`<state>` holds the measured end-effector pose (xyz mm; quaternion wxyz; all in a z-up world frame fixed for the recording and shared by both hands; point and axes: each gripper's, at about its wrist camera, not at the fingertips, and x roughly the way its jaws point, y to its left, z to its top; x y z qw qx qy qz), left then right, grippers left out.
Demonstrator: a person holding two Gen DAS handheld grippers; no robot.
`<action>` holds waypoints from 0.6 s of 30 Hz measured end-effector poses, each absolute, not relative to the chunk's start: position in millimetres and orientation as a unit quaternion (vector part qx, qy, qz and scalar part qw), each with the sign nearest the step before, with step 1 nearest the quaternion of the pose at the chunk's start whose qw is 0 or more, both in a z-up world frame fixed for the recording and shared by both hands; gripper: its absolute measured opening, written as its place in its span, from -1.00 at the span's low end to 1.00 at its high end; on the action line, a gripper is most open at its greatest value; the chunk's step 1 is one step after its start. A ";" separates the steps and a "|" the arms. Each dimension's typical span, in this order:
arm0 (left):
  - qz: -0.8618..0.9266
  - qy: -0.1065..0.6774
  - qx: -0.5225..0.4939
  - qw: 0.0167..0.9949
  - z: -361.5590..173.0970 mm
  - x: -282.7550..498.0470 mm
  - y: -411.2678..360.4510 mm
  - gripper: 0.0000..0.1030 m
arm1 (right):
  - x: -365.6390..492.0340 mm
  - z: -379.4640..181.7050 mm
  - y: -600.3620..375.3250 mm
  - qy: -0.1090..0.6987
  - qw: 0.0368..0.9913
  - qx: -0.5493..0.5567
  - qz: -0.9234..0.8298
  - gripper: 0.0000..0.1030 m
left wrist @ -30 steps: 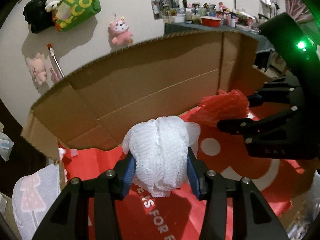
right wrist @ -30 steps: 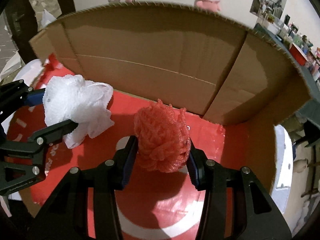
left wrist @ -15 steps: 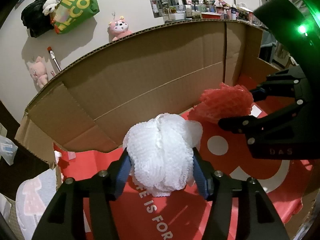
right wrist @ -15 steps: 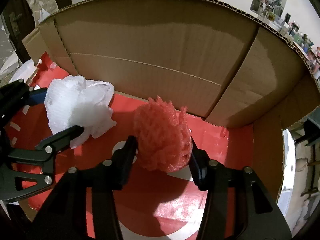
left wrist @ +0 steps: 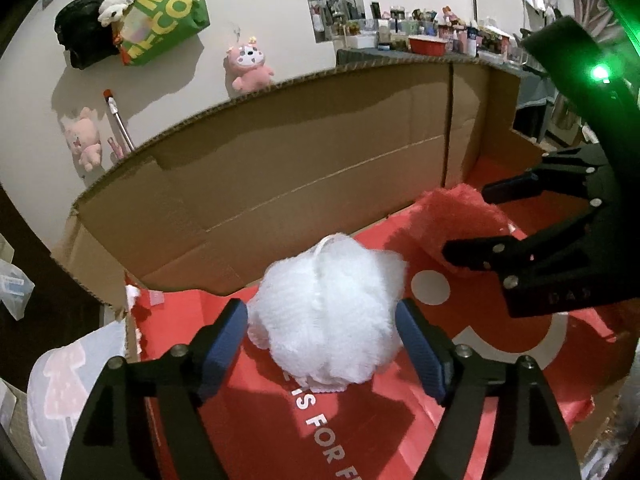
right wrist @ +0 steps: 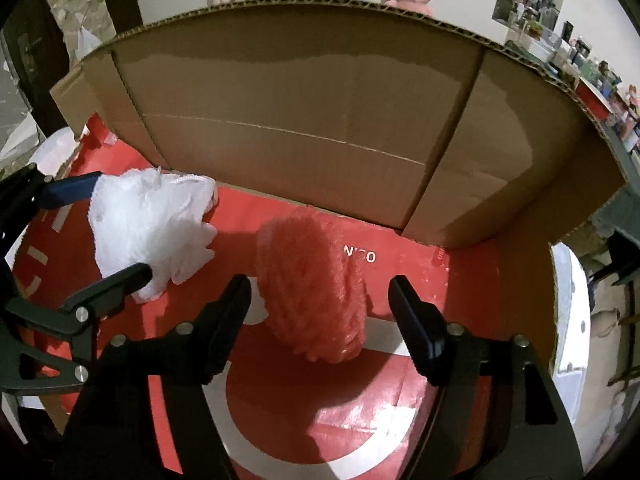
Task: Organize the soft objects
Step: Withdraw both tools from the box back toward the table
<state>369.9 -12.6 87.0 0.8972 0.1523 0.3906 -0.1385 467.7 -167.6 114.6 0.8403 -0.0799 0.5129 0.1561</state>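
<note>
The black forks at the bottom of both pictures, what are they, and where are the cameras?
They are hand-held grippers; a person carries one in each hand. Each camera sits on its gripper, looking along the jaws. One view shows the left gripper, the other the right gripper. Both reach into a cardboard box with a red printed floor. A white mesh puff sits between the left jaws, a red mesh puff between the right. Both jaws have just been opening: the right pads stand clear; the left look released too.
</note>
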 end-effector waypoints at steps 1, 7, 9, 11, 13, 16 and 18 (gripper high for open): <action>-0.139 0.388 0.150 0.899 89.9 368.1 -12.2 0.63 | 467.2 115.0 -167.8 0.513 0.841 -0.078 0.155 0.37; -0.137 0.360 0.134 0.913 113.4 345.3 -7.8 0.88 | 450.5 134.9 -172.0 0.500 0.849 -0.070 0.153 0.37; -0.134 0.348 0.126 0.919 124.0 333.2 -5.1 0.88 | 447.7 145.3 -175.5 0.492 0.855 -0.062 0.153 0.38; -0.133 0.335 0.117 0.925 135.8 319.4 -2.1 0.95 | 436.0 160.2 -182.8 0.479 0.862 -0.051 0.154 0.41; -0.129 0.320 0.109 0.932 148.4 304.5 0.9 0.99 | 416.0 179.3 -181.8 0.463 0.872 -0.041 0.154 0.61; -0.127 0.291 0.095 0.943 170.1 275.4 5.8 1.00 | 387.3 206.7 -188.6 0.437 0.886 -0.029 0.155 0.62; -0.126 0.275 0.088 0.949 181.5 258.5 9.2 1.00 | 365.5 226.1 -193.6 0.416 0.896 -0.025 0.153 0.64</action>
